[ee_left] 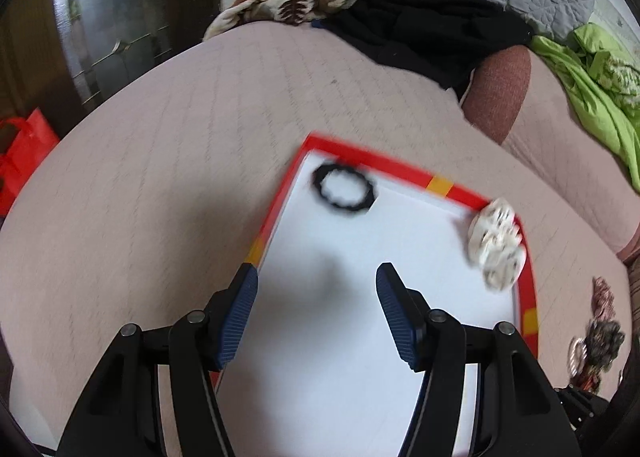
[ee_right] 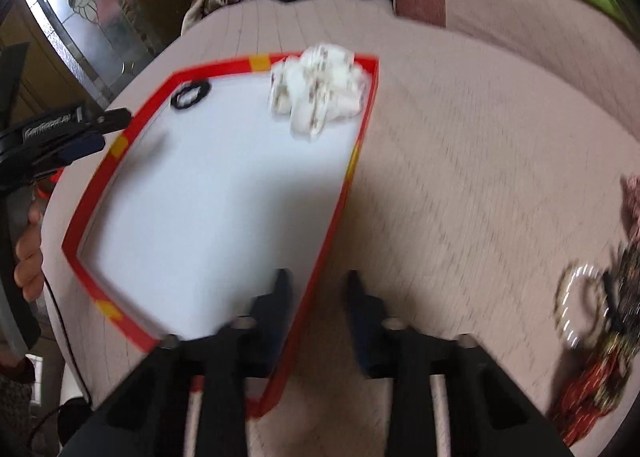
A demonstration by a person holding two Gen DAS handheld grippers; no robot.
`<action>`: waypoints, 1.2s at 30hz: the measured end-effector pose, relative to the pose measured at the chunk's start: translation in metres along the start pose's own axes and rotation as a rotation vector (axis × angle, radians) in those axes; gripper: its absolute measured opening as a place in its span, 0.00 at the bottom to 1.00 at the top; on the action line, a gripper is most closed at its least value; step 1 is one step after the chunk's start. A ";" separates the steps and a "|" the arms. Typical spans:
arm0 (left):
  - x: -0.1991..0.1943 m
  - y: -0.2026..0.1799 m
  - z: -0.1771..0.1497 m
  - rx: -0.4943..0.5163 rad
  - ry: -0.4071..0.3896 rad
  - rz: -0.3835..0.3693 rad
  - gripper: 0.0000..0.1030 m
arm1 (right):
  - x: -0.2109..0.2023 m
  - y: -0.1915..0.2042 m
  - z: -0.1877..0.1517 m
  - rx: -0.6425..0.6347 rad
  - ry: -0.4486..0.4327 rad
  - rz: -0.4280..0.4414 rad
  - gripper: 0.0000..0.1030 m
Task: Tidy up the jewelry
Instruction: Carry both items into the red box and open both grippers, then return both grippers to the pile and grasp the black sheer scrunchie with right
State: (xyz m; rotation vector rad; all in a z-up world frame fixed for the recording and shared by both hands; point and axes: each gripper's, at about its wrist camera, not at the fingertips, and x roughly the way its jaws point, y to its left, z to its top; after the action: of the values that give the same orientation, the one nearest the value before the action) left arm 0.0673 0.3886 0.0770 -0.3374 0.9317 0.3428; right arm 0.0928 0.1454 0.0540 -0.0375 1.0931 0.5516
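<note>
Between placements: both left gripper (ee_left: 318, 277) and right gripper (ee_right: 318, 283) gape empty over the red-rimmed white tray (ee_right: 356, 161); next, right reaches rightward for the tangled jewelry pile (ee_right: 600, 321).

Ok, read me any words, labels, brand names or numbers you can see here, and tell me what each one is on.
White lettering on the side of the left gripper, seen from the right wrist view: too blurred to read.
Red tray, black bracelet, white bracelet pile: no text visible.
Nothing else legible in either view.

Bracelet (ee_left: 343, 193) and beads (ee_left: 497, 243) in tray (ee_left: 402, 170)
</note>
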 end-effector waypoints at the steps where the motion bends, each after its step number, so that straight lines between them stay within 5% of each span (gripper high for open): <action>1: -0.002 0.003 -0.006 -0.006 0.005 0.009 0.59 | 0.000 0.001 -0.002 0.003 0.004 0.011 0.16; 11: -0.048 0.017 -0.037 -0.032 -0.014 0.008 0.59 | -0.014 0.011 -0.033 -0.054 0.029 -0.020 0.15; 20: -0.096 -0.042 -0.050 0.067 -0.061 -0.047 0.59 | -0.036 0.013 -0.074 -0.007 0.032 0.004 0.20; 22: -0.106 -0.061 -0.056 0.088 -0.059 -0.075 0.59 | -0.046 0.008 -0.079 0.009 0.024 0.031 0.27; 24: -0.114 -0.082 -0.065 0.110 -0.053 -0.111 0.59 | -0.062 0.001 -0.085 0.017 -0.006 0.039 0.49; 26: -0.119 -0.104 -0.074 0.137 -0.039 -0.144 0.59 | -0.084 -0.011 -0.093 0.020 -0.054 0.044 0.57; 32: -0.118 -0.173 -0.108 0.231 0.039 -0.248 0.59 | -0.134 -0.087 -0.136 0.111 -0.098 -0.001 0.58; 36: -0.106 -0.218 -0.137 0.304 0.102 -0.305 0.59 | -0.160 -0.161 -0.176 0.219 -0.104 -0.108 0.58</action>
State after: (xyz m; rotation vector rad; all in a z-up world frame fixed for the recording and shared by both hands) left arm 0.0035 0.1201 0.1177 -0.2136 0.9992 -0.0967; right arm -0.0362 -0.1107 0.0681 0.1212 1.0376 0.3310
